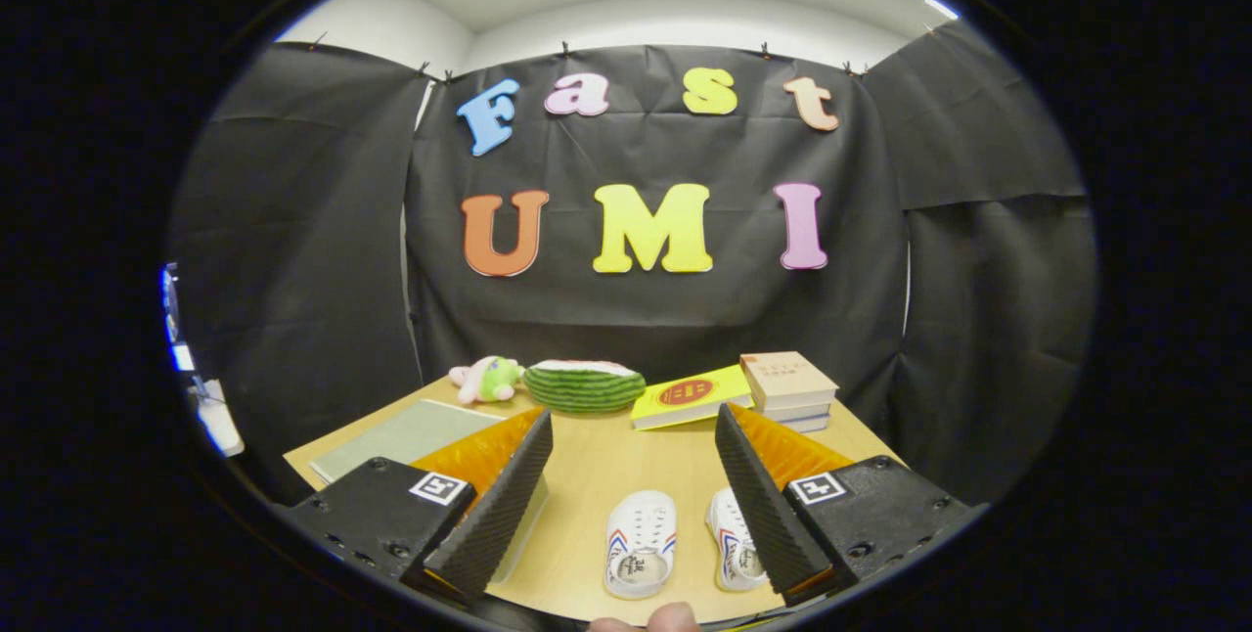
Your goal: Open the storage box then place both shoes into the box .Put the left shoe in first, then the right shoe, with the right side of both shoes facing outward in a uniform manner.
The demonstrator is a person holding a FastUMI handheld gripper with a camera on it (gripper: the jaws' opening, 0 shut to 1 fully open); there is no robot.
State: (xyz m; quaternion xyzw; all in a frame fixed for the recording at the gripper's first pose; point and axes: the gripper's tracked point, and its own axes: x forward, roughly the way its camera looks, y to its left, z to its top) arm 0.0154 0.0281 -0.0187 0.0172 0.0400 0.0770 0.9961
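Two shoes [675,544] on table [626,475] between open gripper [634,427] fingers

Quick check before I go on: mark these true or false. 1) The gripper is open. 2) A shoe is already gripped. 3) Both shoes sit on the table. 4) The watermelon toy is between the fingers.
1) True: the gripper is open, fingers spread wide.
2) False: the fingers hold nothing.
3) True: one white shoe lies between the fingers, the other shoe beside the right-hand finger, both on the table.
4) False: the watermelon toy lies well beyond them, beside the plush toy.
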